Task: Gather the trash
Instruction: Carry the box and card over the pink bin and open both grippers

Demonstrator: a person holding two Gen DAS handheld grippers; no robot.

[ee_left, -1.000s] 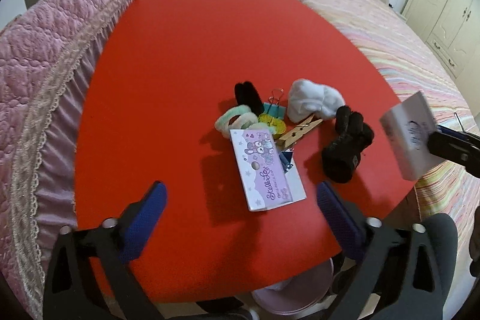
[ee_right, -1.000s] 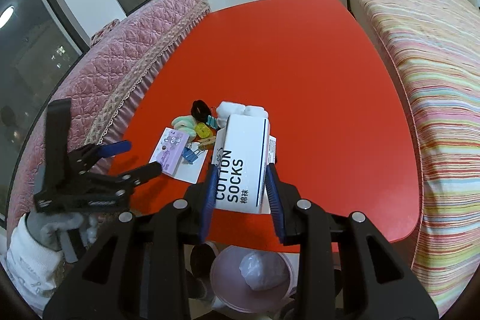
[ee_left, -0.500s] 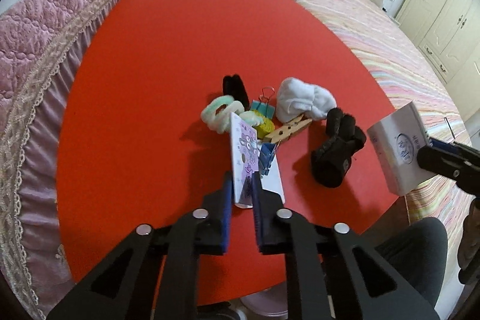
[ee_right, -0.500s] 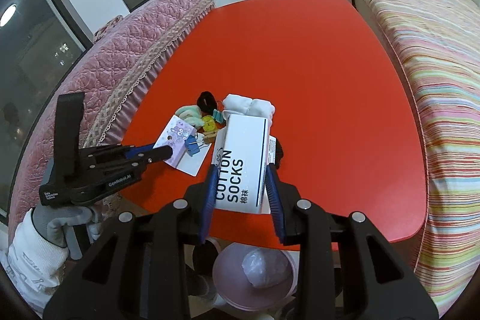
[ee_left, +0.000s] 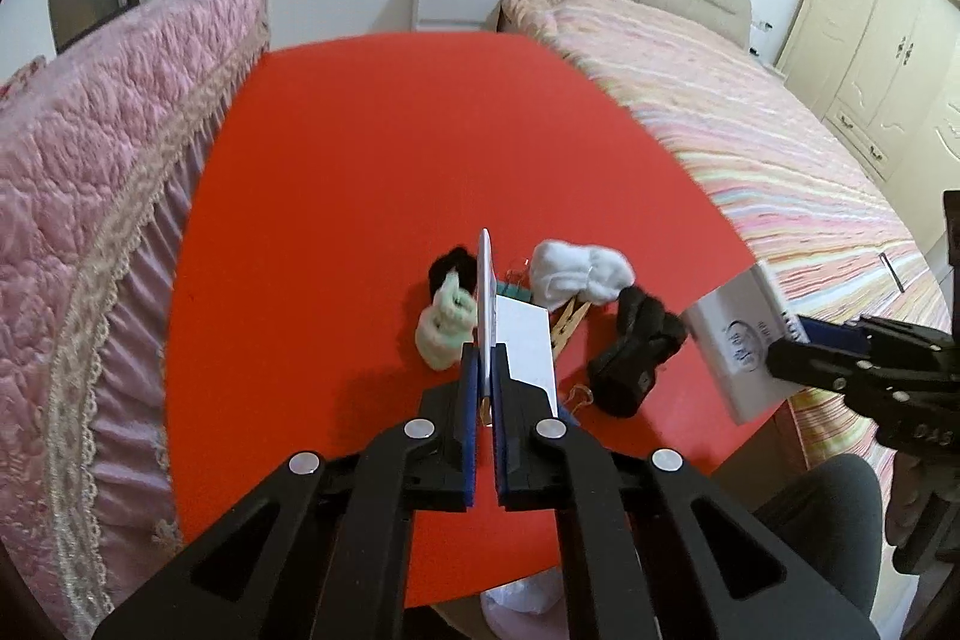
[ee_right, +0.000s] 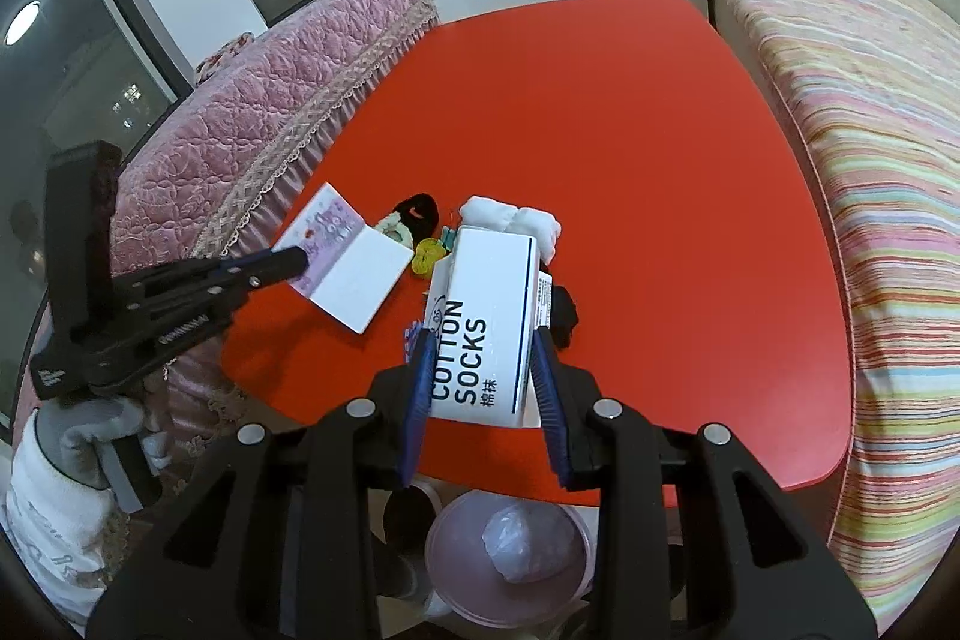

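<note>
**Two pieces of packaging held above the bin, ready to drop**

Take the pink bin (ee_right: 507, 559) as the landmark; it stands on the floor under the near edge of the red table (ee_right: 600, 112), with a crumpled white wad already inside.

Almost straight above the bin, the right gripper (ee_right: 483, 370) is clamped on the white "COTTON SOCKS" box (ee_right: 486, 322), its blue pads pressing the box's two long sides. To drop it cleanly, I would judge that the box must come back past the table edge before the pads part, or it may land on the table or tip off the rim.

Up and to the left of the bin, the left gripper (ee_left: 485, 388) is pinched fully closed on the folded purple card (ee_right: 345, 268), which hangs clear of the table, held by one edge. The card is thin and light, so it will likely flutter; lowering it close to the bin's mouth before letting go seems wise.

Farther from the bin, on the table, lie things that look like belongings, not trash: a black sock bundle (ee_left: 636, 352), a wooden clothespin (ee_left: 567, 325), a pale green scrunchie (ee_left: 447, 325), a white sock roll (ee_left: 579, 271), a black scrunchie (ee_right: 417, 211) and a yellow one (ee_right: 427, 256). Nothing blocks the way to the bin but the table edge itself.
</note>
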